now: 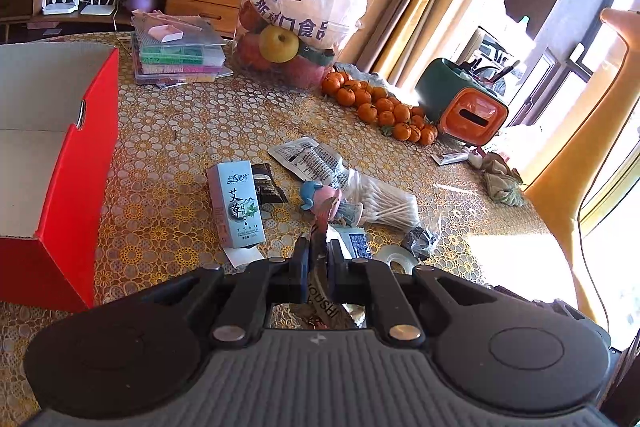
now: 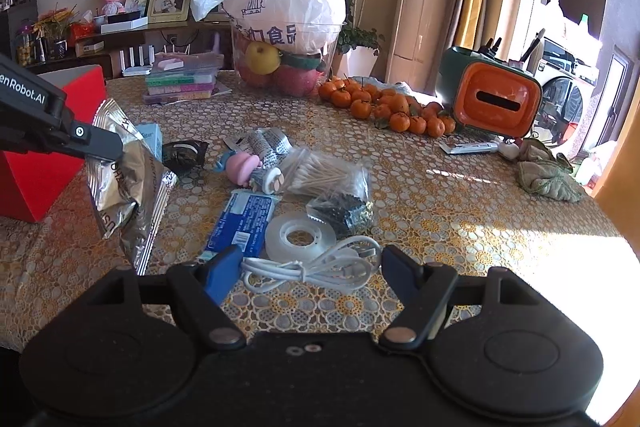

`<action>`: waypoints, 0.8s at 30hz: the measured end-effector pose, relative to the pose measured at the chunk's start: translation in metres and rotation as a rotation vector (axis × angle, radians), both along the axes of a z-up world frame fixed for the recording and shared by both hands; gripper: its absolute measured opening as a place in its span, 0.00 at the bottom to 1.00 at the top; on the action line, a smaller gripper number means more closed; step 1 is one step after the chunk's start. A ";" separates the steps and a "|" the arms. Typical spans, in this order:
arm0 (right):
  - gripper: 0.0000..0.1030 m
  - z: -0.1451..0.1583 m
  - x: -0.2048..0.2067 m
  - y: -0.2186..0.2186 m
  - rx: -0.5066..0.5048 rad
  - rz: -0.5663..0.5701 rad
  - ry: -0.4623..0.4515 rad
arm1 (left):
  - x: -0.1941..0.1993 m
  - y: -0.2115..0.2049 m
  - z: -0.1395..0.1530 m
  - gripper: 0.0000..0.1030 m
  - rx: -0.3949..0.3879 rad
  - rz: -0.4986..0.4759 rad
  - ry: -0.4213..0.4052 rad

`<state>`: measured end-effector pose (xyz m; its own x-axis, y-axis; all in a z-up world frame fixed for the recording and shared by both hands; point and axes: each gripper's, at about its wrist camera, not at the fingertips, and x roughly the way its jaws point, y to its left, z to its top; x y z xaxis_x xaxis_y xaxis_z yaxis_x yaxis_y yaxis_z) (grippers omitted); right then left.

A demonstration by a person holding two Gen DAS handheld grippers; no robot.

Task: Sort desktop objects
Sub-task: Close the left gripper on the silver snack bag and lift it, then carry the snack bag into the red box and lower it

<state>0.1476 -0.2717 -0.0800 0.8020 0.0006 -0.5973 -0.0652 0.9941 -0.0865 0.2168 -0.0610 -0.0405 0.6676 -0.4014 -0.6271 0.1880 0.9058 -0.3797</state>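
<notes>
Lace-patterned tablecloth [image 2: 420, 227]; left gripper [image 1: 318, 259] pinches crinkled foil packet [image 2: 128, 183].

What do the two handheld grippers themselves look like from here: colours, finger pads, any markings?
Both are matte black with round disc housings, linkage arms and silver pivot pins. The left gripper has blue finger pads and a ribbed grey body; white lettering ending "enRobot.AI" shows in the right wrist view. The right gripper shows one blue pad and one dark.

Strong daylight came in through the window [image 1: 568, 75] at the right, bleaching it to glare. Blown-out patches lay on the worktop [image 2: 552, 267] near that edge. Both fisheye views bent hard at the rims, with dark corners. The middle was sharp; far shelves were soft.
</notes>
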 end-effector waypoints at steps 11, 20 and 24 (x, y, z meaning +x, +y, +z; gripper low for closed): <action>0.74 0.042 -0.013 0.036 -0.030 0.096 -0.045 | -0.022 0.034 0.032 0.07 -0.048 -0.011 -0.041; 0.74 0.075 -0.013 0.080 -0.076 0.211 -0.071 | -0.035 0.077 0.067 0.07 -0.069 0.016 -0.094; 0.74 0.090 -0.010 0.101 -0.083 0.269 -0.079 | -0.041 0.097 0.080 0.07 -0.065 0.029 -0.116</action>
